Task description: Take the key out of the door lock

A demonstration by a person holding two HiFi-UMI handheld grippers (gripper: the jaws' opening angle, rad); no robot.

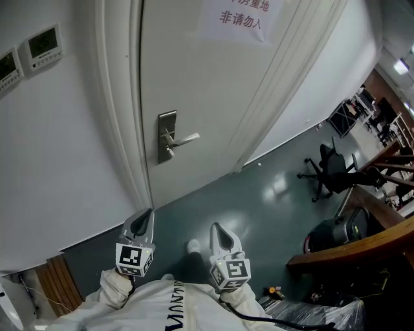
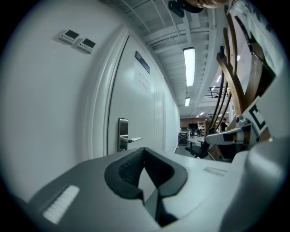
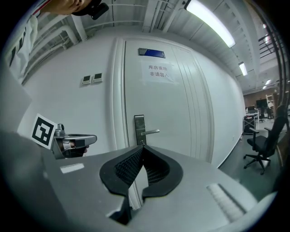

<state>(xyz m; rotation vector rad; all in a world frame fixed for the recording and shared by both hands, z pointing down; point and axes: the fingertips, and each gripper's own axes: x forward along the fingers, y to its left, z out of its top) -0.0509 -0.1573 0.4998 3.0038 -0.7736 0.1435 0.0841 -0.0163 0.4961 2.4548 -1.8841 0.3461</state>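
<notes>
Wall [image 1: 65, 136]: white, left of the door, with two small control panels [image 1: 40, 45] mounted high up.
Door [image 1: 194, 77]: white, closed, with a paper notice [image 1: 236, 16] stuck near its top.
Floor [image 1: 259, 194]: dark and glossy; an office chair [image 1: 326, 169] stands off to the right, well away from the door.
Left gripper [image 1: 146, 215]: held low in front of the person, pointing toward the door. Its jaws are clenched tip to tip with nothing between them, and it touches nothing.
Right gripper [image 1: 217, 229]: just beside the left one, also aimed at the door. Its jaws are pressed together and empty.
Lock plate [image 1: 167, 137]: a metal strip on the door's left edge, carrying a lever handle [image 1: 184, 139] that points right.
Key [image 1: 170, 153]: a small stub seems to jut from the plate just under the lever — too small to be sure. It sits in the lock, well apart from both grippers. In the right gripper view the plate stands straight beyond the jaw tips — in the left gripper view it stands left of them.
</notes>
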